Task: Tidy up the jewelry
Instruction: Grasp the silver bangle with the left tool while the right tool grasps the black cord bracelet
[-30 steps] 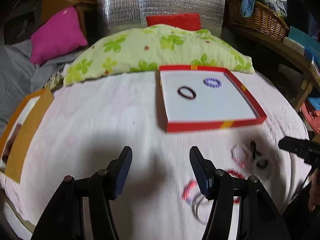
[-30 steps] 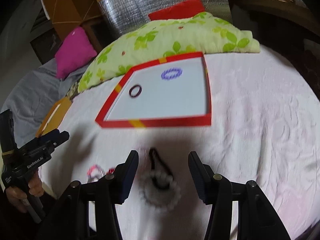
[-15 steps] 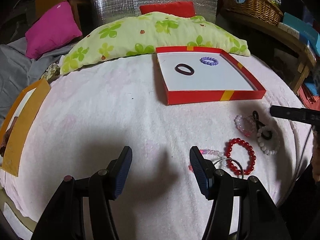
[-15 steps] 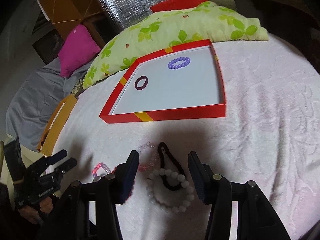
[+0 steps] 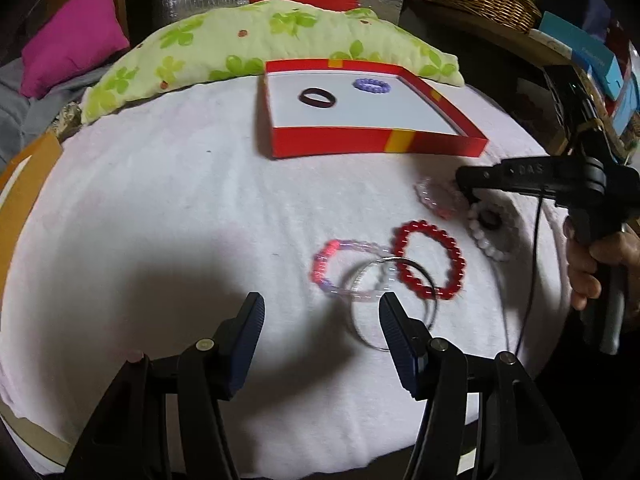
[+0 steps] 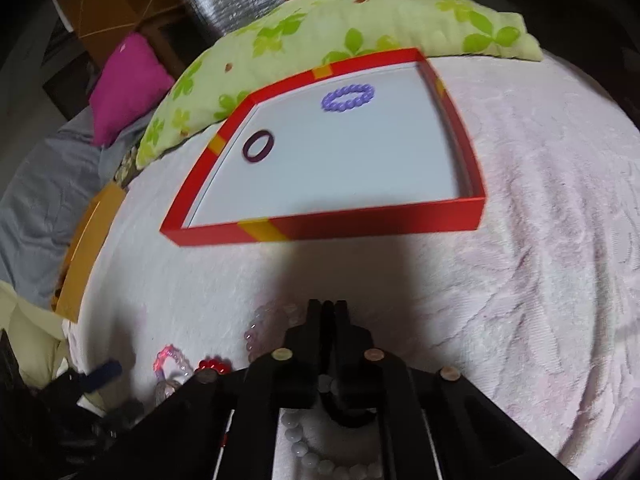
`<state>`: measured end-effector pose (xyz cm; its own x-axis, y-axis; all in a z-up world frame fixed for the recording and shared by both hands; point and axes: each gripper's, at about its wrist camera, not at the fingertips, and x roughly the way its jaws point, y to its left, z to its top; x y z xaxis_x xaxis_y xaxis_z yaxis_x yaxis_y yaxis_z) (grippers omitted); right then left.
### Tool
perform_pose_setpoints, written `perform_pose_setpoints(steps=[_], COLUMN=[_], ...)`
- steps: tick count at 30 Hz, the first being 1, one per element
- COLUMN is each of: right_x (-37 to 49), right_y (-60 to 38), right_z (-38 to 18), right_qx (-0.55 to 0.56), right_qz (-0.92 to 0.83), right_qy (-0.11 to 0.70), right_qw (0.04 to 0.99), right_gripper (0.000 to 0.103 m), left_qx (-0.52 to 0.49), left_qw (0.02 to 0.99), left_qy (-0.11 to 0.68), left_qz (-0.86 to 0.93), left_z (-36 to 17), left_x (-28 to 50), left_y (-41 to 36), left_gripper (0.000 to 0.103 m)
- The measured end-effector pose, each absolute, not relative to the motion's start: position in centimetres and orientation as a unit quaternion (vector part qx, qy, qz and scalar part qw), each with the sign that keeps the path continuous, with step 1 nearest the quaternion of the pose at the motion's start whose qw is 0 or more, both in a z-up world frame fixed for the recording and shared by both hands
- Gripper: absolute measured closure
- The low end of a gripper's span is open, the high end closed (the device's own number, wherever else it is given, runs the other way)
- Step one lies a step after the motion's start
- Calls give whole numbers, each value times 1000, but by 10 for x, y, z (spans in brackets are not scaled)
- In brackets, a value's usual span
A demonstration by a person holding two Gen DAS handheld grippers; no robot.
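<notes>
Closest in, the left gripper (image 5: 320,316) hangs over the white cover with its jaws about half open and nothing between them; a thin metal bangle (image 5: 394,304) lies just ahead of its right finger, overlapping a red bead bracelet (image 5: 430,258) and a pink-and-clear bead bracelet (image 5: 348,266). Just beyond, the right gripper (image 6: 326,310) has just snapped shut, jaws pressed together over the black hair tie (image 6: 352,412) inside the white bead bracelet (image 6: 316,456); whether the tie's loop is actually pinched I cannot tell. A good lift would rise slowly and straight, so the white beads and the neighbouring pale pink bracelet (image 5: 436,198) are not dragged along. Farther off sits the red tray (image 6: 320,228), holding a dark ring (image 6: 258,146) and a purple bead bracelet (image 6: 348,98); its near wall must be cleared. Behind lies a green floral pillow (image 5: 256,40).
</notes>
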<state>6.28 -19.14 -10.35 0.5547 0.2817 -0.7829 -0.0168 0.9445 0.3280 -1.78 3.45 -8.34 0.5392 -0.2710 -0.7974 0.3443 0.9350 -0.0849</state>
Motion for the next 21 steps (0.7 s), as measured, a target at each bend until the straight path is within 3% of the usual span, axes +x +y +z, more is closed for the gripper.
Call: perform_pose_setpoints(steps=[10,21], right_x=[54,46], right_y=[-216,-226], right_z=[-90,-80], right_qx=[178,202], right_qz=[75,82], right_qy=[432,409], right_qw=[881,886], right_gripper=[97,97], left_qx=[35,44], left_qw=[869,865], left_qy=[455,467], left_qz=[-190,-178], left_z=[-97,-112], left_x=[-23,-21], left_y=[4,-3], left_gripper=[30,30])
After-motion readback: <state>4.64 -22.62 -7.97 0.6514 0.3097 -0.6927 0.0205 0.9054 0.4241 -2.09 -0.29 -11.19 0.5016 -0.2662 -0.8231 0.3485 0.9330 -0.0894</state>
